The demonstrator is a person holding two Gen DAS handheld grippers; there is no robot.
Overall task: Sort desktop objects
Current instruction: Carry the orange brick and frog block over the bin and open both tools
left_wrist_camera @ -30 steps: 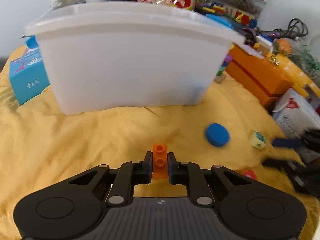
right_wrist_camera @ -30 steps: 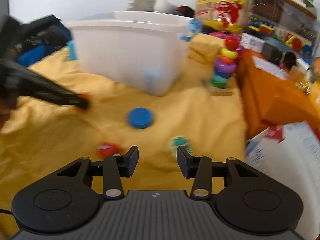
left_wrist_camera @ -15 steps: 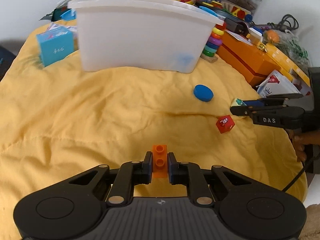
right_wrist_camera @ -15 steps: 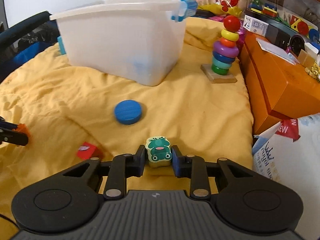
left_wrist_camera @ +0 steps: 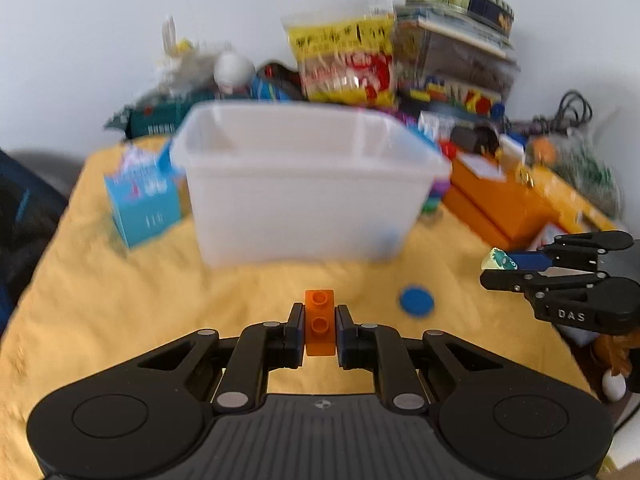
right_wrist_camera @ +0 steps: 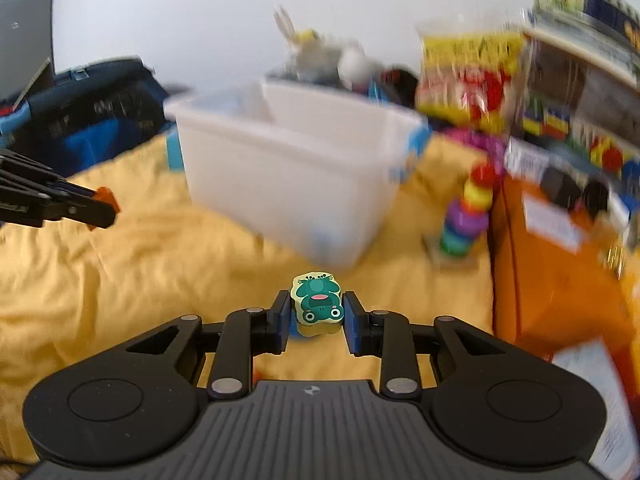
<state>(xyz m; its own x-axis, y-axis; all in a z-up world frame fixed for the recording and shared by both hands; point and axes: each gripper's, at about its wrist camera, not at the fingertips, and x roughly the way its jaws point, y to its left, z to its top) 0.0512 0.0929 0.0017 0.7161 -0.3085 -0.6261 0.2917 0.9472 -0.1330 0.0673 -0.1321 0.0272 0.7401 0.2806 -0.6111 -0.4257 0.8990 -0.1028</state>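
My left gripper [left_wrist_camera: 319, 322] is shut on an orange two-stud brick [left_wrist_camera: 319, 320], held above the yellow cloth in front of the white plastic bin [left_wrist_camera: 300, 196]. My right gripper [right_wrist_camera: 315, 312] is shut on a pale block printed with a green frog [right_wrist_camera: 317, 302]. The bin [right_wrist_camera: 288, 184] stands ahead of it. In the left wrist view the right gripper [left_wrist_camera: 498, 270] shows at the right edge with the frog block [left_wrist_camera: 498, 260]. The right wrist view has the left gripper [right_wrist_camera: 100, 208] with the orange brick [right_wrist_camera: 107, 198] at the left. A blue disc [left_wrist_camera: 416, 302] lies on the cloth.
A light blue carton [left_wrist_camera: 144, 196] stands left of the bin. Orange boxes [left_wrist_camera: 504, 196] and a ring stacker toy [right_wrist_camera: 466, 216] sit to the right. A snack bag [left_wrist_camera: 348, 64], toys and stacked boxes crowd the back. A dark blue bag [right_wrist_camera: 88, 112] lies off the cloth's left side.
Both grippers have risen with their loads and now look higher at the bin, whose open top shows. The red block has gone out of view.
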